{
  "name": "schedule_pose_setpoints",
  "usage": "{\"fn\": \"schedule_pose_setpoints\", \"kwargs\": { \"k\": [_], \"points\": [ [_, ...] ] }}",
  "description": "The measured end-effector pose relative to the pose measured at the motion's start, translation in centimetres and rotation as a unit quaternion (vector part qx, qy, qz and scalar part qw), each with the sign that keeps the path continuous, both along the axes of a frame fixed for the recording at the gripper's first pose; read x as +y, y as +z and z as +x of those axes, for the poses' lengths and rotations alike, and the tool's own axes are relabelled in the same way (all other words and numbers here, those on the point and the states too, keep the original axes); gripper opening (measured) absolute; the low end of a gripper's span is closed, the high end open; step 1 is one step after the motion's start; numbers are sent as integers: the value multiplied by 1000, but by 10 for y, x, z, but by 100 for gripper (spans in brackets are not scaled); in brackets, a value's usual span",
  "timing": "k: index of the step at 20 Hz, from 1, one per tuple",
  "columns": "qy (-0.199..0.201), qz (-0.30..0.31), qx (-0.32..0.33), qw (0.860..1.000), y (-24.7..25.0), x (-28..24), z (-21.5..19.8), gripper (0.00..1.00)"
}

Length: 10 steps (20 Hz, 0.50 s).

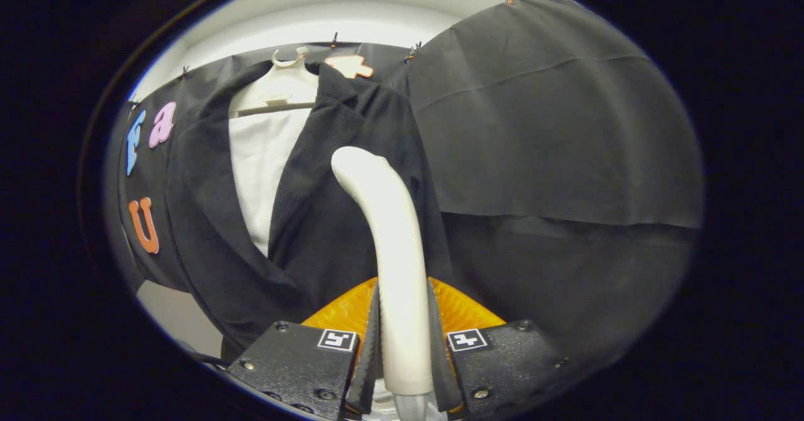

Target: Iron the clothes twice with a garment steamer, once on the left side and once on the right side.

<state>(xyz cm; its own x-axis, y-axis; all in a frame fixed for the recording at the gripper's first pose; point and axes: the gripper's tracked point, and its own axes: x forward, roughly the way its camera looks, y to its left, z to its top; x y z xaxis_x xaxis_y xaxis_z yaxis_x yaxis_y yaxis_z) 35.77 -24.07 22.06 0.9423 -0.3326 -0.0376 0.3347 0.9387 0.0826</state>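
My gripper (pixel 402 339) is shut on the garment steamer (pixel 392 245), a cream-white curved wand that rises from between the fingers; both fingers press on its handle. Its rounded head rests against the right front panel of a dark knitted cardigan (pixel 326 207). The cardigan hangs open on a white hanger (pixel 282 85) over a white inner garment (pixel 260 157). The cardigan's left panel (pixel 207 220) hangs to the left of the wand. Whether the head touches the cloth or sits a little off it, I cannot tell.
Black cloth (pixel 553 125) forms the booth wall behind and to the right of the cardigan. A pale wall and ceiling (pixel 352 12) show above the cloth. A strip of light floor or wall (pixel 173 314) lies below the cardigan's left hem.
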Motion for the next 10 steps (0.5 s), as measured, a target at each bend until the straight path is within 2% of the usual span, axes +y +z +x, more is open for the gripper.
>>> {"fn": "schedule_pose_setpoints", "kwargs": {
  "k": [10],
  "points": [
    [1,-3,57,998,-59,24,-4,39]
  ]
}}
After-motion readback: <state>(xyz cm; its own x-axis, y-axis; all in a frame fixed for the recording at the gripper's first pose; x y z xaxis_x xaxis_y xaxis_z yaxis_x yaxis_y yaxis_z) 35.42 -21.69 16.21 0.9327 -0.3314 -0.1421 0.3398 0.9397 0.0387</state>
